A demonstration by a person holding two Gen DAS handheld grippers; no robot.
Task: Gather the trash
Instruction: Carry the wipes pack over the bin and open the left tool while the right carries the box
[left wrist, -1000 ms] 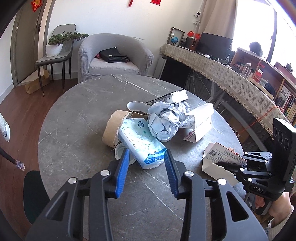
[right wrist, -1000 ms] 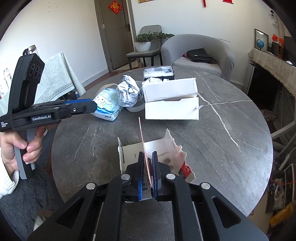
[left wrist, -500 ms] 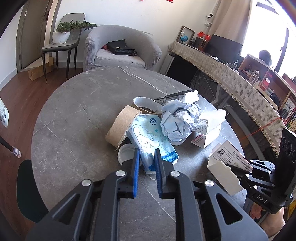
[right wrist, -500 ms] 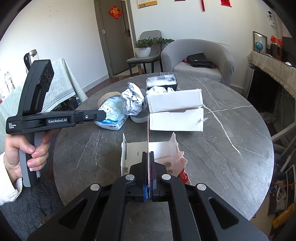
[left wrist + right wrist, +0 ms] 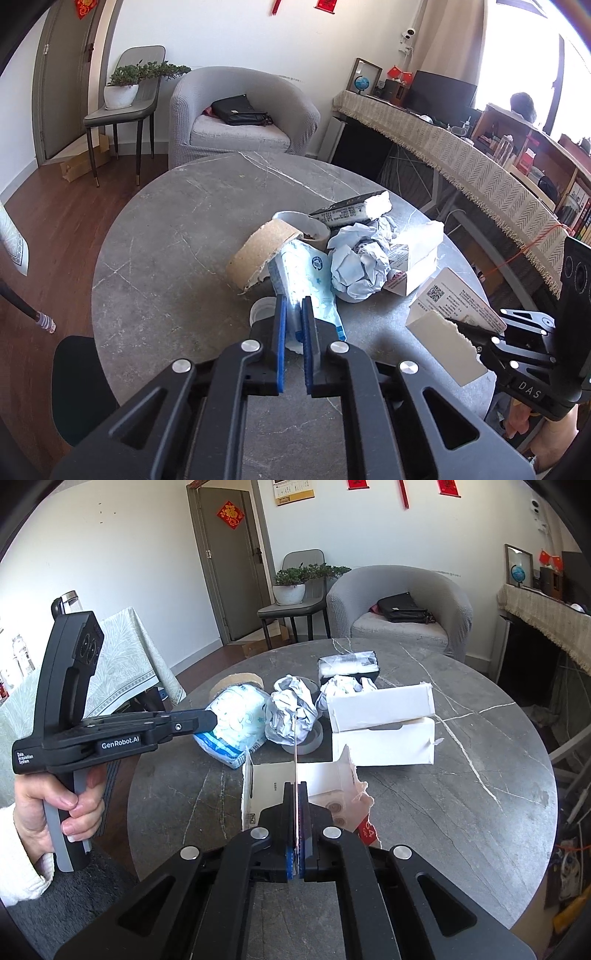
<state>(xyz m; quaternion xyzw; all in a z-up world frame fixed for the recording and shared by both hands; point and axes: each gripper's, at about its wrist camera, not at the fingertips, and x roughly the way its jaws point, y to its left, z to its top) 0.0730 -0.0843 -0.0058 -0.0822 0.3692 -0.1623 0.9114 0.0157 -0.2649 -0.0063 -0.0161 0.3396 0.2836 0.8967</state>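
Observation:
A blue-and-white tissue pack [image 5: 310, 273] lies at the near edge of a trash pile on the round grey table [image 5: 166, 240]. My left gripper [image 5: 293, 301] is closing tight on the pack's near end, and its blue pads press the wrapper. The right wrist view shows this gripper [image 5: 208, 720] from the side on the same pack [image 5: 240, 723]. My right gripper [image 5: 296, 786] is shut on the upright flap of a torn white carton [image 5: 273, 786]. In the left wrist view the carton [image 5: 454, 310] hangs from that gripper [image 5: 465, 328] at the right.
The pile holds a cardboard tape core [image 5: 258, 254], crumpled paper [image 5: 358, 269], a paper cup [image 5: 306, 225], white boxes [image 5: 380, 705], a black-and-white pack [image 5: 349, 664] and a white lid [image 5: 264, 314]. A grey armchair [image 5: 240, 110] stands beyond the table. A hand [image 5: 74, 805] holds the left gripper.
My left gripper's jaws went from wide open around the tissue pack to shut on its near end. The right gripper stayed shut on the carton flap and shifted slightly.

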